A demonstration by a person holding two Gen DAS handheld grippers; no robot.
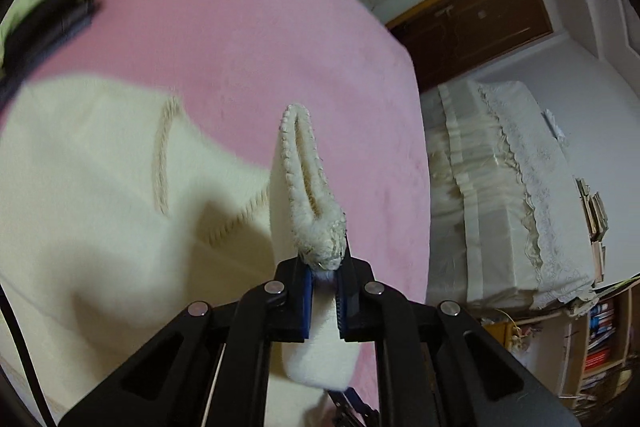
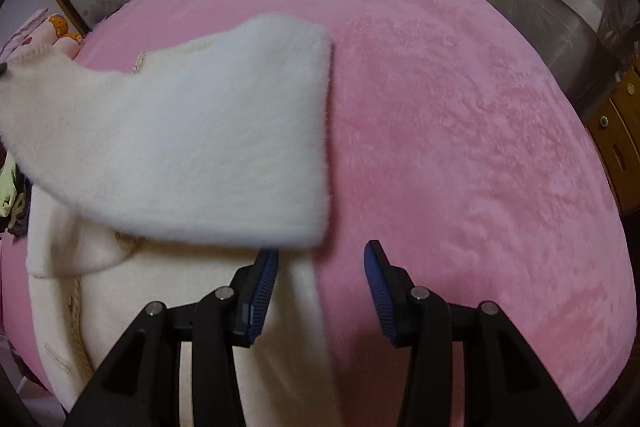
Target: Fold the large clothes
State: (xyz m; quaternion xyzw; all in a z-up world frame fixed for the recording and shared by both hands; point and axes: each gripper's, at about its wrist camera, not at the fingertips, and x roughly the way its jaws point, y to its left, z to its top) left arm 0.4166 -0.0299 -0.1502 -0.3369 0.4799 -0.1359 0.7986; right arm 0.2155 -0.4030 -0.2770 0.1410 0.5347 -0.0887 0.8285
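Left gripper (image 1: pixel 323 273) pinches the cream sweater's (image 1: pixel 100 167) cuff (image 1: pixel 308 195) at frame centre over the pink bedspread (image 2: pixel 460 127), right gripper (image 2: pixel 321 283) wide and empty; the sleeve (image 2: pixel 192 147) should land flat, unbunched.

The fluffy cream-white knitted garment (image 1: pixel 100 187) carries beige braided stitch lines and a looped trim — whiter on its lifted flap (image 2: pixel 192 131). The plush bed blanket (image 2: pixel 460 107) is plain pink. Both black grippers have blue ribbed pads (image 2: pixel 260 291).
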